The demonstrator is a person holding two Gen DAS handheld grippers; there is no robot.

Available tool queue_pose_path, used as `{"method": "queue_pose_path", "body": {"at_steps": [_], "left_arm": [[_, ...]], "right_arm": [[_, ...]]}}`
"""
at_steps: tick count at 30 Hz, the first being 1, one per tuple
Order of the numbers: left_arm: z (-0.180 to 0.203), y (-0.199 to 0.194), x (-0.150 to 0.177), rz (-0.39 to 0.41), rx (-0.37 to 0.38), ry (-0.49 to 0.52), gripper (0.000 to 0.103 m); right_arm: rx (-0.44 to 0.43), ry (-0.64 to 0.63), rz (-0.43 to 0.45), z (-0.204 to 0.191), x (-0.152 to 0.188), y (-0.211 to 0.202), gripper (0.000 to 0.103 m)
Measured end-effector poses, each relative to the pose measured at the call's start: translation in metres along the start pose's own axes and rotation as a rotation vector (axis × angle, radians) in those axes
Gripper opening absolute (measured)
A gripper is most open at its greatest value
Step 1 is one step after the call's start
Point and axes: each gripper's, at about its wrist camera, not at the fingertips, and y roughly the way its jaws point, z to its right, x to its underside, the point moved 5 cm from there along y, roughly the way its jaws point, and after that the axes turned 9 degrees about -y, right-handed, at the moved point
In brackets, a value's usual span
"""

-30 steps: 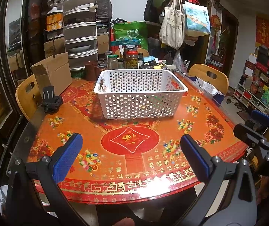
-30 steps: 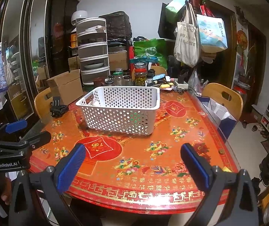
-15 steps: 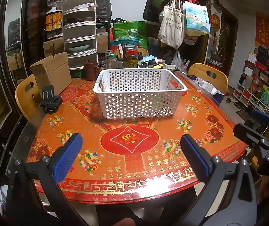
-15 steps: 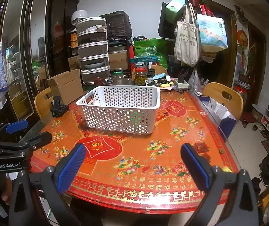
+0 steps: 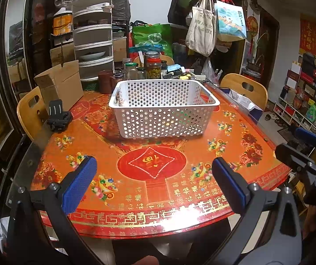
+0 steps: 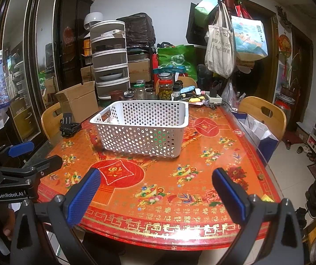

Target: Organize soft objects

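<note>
Nothing has moved: left tool (image 5: 153,185) and right tool (image 6: 155,195) spread wide, holding nothing.

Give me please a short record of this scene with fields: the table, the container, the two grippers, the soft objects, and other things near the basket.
table: round, red-orange patterned top
container: white perforated basket, upright, toward the table's far side
left gripper: open, holding nothing, low over the near table edge
right gripper: open, holding nothing, also at the near edge
soft objects: none clearly visible on the table
nearby: cardboard box, glass jars behind the basket, black clip at left
</note>
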Motion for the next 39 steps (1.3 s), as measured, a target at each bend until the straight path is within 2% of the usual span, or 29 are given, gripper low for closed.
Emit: {"method": "queue_pose_path", "body": {"at_steps": [29,39], "left_arm": [[0.003,0.005,0.008,-0.007,0.007,0.005,0.103],[0.007,0.004,0.013,0.002,0.033,0.022,0.103]], "right_arm": [[0.001,0.001,-0.001,0.0,0.0,0.0,0.101],[0.0,0.0,-0.002,-0.002,0.0,0.0,0.101]]}}
